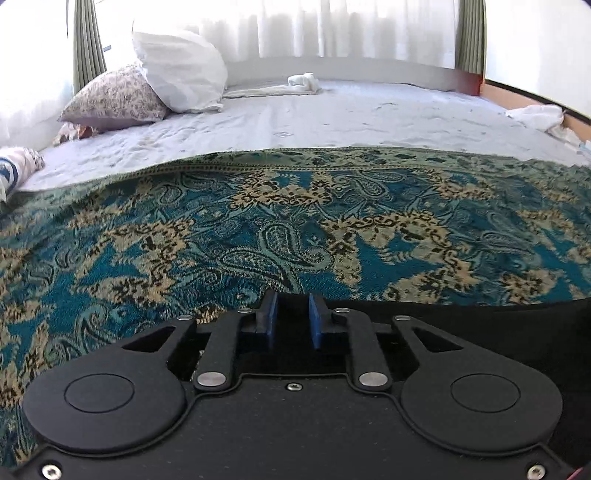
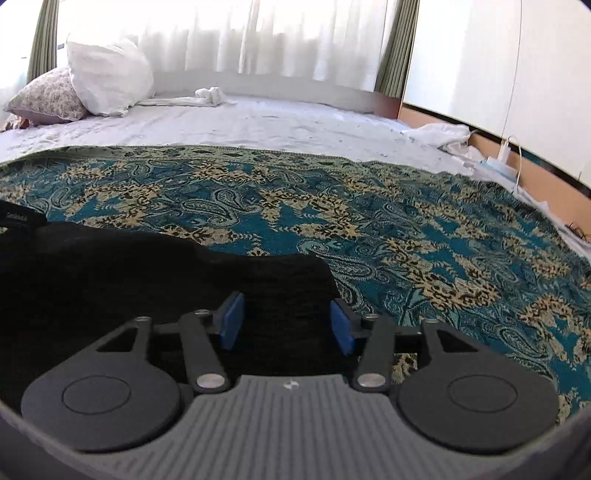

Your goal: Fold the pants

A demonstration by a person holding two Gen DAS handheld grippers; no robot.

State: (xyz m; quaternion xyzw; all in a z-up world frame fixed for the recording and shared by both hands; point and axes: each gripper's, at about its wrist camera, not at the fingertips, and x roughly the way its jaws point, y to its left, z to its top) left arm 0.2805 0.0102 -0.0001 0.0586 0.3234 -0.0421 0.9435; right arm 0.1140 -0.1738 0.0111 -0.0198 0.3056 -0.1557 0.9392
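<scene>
Left wrist view: the left gripper fills the lower centre of the frame, its two blue pads standing a narrow gap apart with dark cloth between them; whether they pinch that cloth cannot be told. The black pants show here only as a dark band running from behind the fingers to the lower right edge. Beyond lies the teal paisley bedspread, spread across the middle of the frame, and past its upper border the white sheet. At upper left a floral pillow leans beneath a white pillow; a small bundle of white cloth rests at the far centre, before sheer curtains (strongly backlit).

Right wrist view: the right gripper occupies the lower centre with its blue pads spread wide and released, holding nothing. The pants lie beneath and between the fingers, a black mass extending from the centre to the left edge of the frame, resting on the bedspread. Farther off, crumpled white fabric sits at the right edge of the sheet, with a white cable hanging along the wall at far right.
</scene>
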